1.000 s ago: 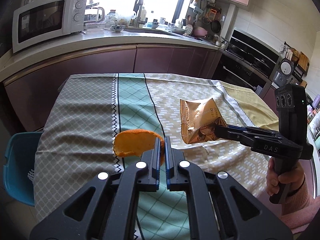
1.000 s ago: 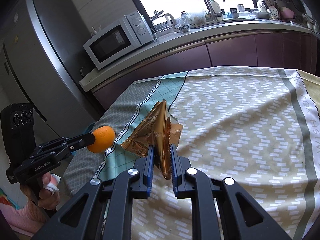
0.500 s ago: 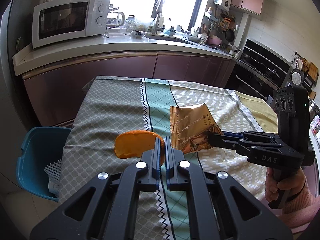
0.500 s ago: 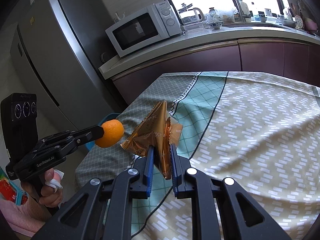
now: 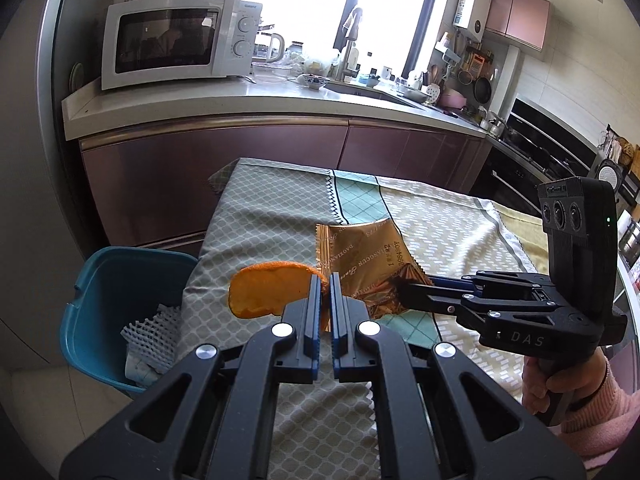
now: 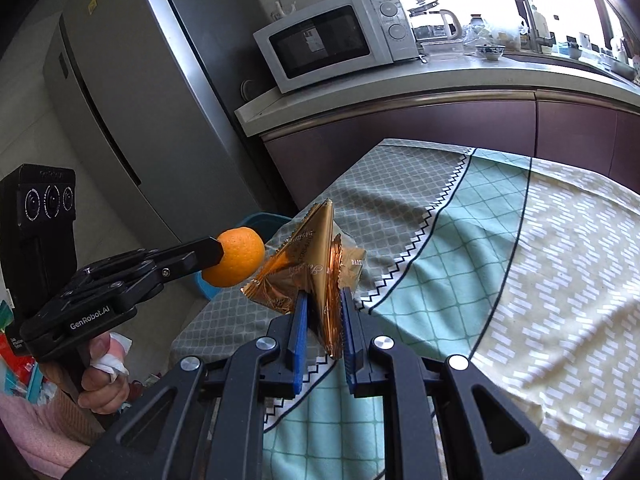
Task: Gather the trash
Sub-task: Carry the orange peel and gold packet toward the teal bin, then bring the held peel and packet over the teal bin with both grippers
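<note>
Currently left tool [image 5: 326, 294] pinches a curved orange peel [image 5: 268, 294] and right tool [image 6: 323, 312] clamps a crumpled gold foil wrapper [image 6: 308, 256], both held above the patterned-cloth counter [image 5: 440, 220], probably for dropping in the blue plastic bin [image 5: 108, 280] beside it.

left wrist: faces counter | right wrist: faces fridge | shared: table [image 5: 280, 216] (close, looking down)
</note>
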A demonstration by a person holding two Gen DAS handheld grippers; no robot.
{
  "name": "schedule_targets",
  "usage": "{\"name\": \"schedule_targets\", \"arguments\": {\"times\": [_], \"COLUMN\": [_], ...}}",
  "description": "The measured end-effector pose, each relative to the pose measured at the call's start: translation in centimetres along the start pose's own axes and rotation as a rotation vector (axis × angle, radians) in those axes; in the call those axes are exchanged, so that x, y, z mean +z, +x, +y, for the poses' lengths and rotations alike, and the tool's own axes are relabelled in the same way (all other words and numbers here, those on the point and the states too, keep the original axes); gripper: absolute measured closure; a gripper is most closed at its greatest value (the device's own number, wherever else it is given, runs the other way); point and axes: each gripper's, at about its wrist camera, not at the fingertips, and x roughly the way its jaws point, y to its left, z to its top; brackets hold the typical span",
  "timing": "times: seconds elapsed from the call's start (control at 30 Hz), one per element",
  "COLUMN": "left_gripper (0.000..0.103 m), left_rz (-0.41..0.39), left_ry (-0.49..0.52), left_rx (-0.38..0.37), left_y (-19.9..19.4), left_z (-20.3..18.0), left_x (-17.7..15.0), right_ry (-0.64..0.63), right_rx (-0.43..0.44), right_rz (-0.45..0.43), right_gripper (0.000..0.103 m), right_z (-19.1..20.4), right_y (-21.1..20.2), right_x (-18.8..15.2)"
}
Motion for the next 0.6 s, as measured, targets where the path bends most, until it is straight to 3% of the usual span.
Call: {"name": "schedule_targets", "arguments": {"times": [0.6], "left_gripper": [0.099], "left_rz": [-0.029], "left_ry": [-0.107], "left_rx": [0.145], "left_y": [-2.0], "left_z": [8.5], "left_x": [0.1], "right_ry": [-0.102], "right_rx": [0.067], "right_rz": [0.06], "right_gripper": [0.089], "right_z": [5.3], "right_y": [5.9], "right_x": [3.1]}}
